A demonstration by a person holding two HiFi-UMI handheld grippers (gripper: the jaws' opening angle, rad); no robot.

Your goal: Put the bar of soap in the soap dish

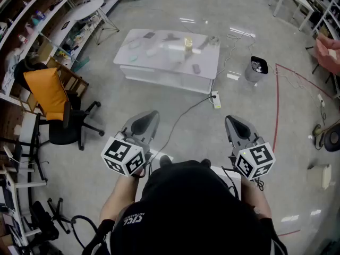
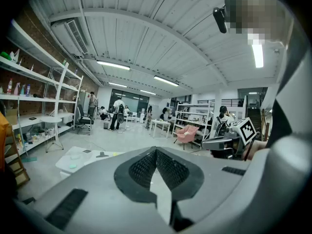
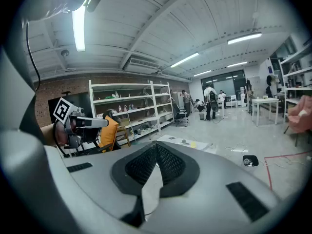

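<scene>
My jaws: both pairs are pressed together with nothing between them. The left gripper and right gripper have nothing to carry yet.
My hold: side by side before my body, tipped slightly down. It's a carrying pose, not a reach.
Tabletop: the white tabletop stands well apart from me, across the floor, with small things scattered on it.
Bar of soap, soap dish: presumably among those. They're too small to pick out, though a yellowish item sits near the middle.
Next: I judge I must walk closer first.

A white table is gleaming at twelve o'clock, an orange cushion is glowing at nine, a red line is curving at three, and black-and-white markers are showing on the grey left gripper and right gripper.
</scene>
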